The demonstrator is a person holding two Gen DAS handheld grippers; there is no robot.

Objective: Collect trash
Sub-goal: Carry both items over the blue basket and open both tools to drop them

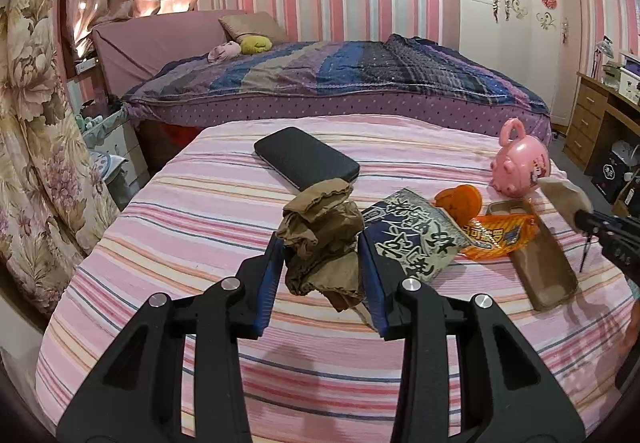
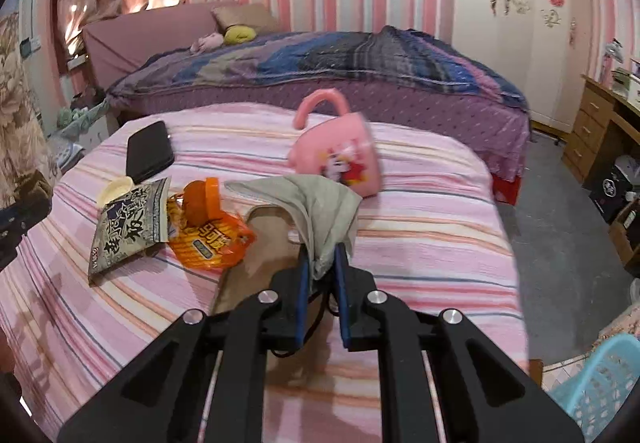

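Here the left gripper (image 1: 320,243) holds a crumpled brown wad (image 1: 322,239) between its jaws, lifted over the near part of the striped bedspread (image 1: 208,211). The right gripper (image 2: 322,263) has its jaws narrowed on a grey rag (image 2: 320,211), above a tan phone case (image 2: 260,255). Toward the middle lie a dark snack packet (image 2: 128,227) and an orange wrapper (image 2: 208,239), touching. Farther on, a pink cup (image 2: 340,155) lies tipped; a black phone (image 2: 148,151) sits near the far left edge.
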